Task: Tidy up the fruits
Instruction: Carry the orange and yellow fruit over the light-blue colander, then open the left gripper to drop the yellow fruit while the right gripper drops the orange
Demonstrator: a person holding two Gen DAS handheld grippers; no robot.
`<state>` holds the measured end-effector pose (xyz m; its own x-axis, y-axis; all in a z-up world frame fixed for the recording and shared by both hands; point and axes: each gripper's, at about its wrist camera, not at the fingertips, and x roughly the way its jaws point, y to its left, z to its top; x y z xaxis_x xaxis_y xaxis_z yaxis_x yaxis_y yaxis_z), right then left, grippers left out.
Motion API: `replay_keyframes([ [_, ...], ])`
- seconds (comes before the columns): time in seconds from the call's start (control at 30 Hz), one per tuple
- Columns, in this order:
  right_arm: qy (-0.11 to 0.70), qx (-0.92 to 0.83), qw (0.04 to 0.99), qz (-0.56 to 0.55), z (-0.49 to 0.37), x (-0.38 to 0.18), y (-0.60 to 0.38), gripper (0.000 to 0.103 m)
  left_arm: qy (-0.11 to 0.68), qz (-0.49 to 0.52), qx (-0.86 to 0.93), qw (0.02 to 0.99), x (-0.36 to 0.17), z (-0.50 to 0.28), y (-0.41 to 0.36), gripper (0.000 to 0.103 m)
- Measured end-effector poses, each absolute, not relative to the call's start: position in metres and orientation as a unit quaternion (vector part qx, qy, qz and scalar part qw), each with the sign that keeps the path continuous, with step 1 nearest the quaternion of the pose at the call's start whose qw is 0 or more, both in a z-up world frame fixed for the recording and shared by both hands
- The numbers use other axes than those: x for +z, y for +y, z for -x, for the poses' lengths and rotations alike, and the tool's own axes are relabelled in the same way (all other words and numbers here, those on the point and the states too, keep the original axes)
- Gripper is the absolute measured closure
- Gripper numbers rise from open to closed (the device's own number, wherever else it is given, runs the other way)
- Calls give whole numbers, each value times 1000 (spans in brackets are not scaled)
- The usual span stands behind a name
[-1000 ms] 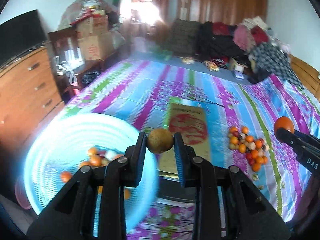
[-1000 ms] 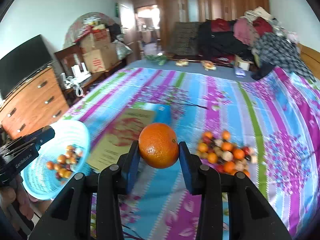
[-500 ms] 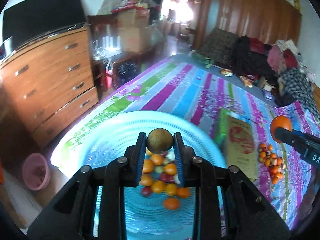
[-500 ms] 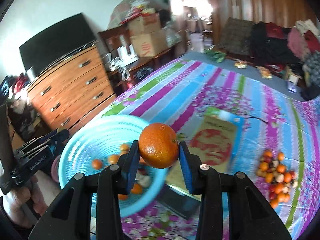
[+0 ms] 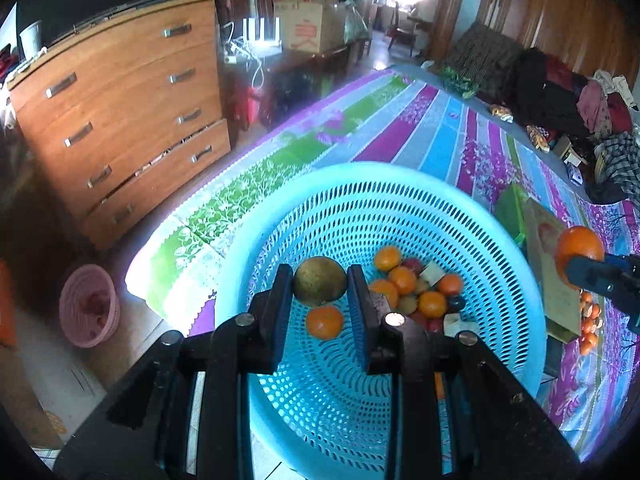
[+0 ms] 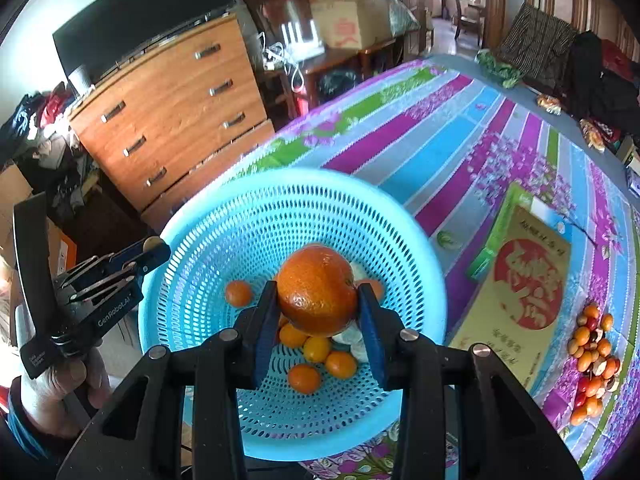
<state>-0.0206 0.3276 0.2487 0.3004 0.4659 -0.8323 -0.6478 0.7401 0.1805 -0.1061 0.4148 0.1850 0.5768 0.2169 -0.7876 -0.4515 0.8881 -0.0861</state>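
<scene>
My left hand-held gripper [image 5: 320, 292] tilts steeply down over the blue basket [image 5: 400, 200], its pads clamped on a brownish-green round fruit [image 5: 320, 286]. In the left wrist view the fruit sits at the centre, above a small orange lying on the basket floor, and the heap of small fruits [image 5: 416, 288] in the basket lies toward 3 o'clock of it.

My right hand-held gripper [image 6: 318, 308] also points steeply down, gripping a large orange [image 6: 317, 287] between its blue pads. In the right wrist view the orange hangs over the middle of the basket, with little oranges scattered beneath it from 9 to 6 o'clock.

In that same view my left hand [image 6: 60, 384] shows at 8 o'clock, wrapped round the handle of the other tool, whose tip reaches the basket rim.

The basket rests at the corner of the bed [image 6: 460, 140], on its striped cover. A yellow-and-red box [image 6: 524, 292] lies at 3 o'clock of the basket, and beyond it a loose pile of small fruits [image 6: 592, 352] sits on the cover.
</scene>
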Motion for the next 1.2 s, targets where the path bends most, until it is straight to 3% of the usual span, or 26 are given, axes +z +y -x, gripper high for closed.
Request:
replay_keyframes([
  [0.87,530,332,772,112,17,200,358,60,452,144,190,859,153,101,437,75],
  [0.93,533,332,770,113,17,197,358,58,458,143,194,856,150,100,437,64],
  [0.97,534,332,769,114,17,196,359,54,459,144,195,855,149,100,437,44],
  [1.0,532,332,771,114,17,195,359,45,458,145,190,856,148,100,436,39],
  [1.03,530,331,772,114,17,195,358,40,458,143,192,856,148,100,434,39],
  [1.2,518,335,778,116,22,199,356,40,451,144,204,857,149,101,428,29],
])
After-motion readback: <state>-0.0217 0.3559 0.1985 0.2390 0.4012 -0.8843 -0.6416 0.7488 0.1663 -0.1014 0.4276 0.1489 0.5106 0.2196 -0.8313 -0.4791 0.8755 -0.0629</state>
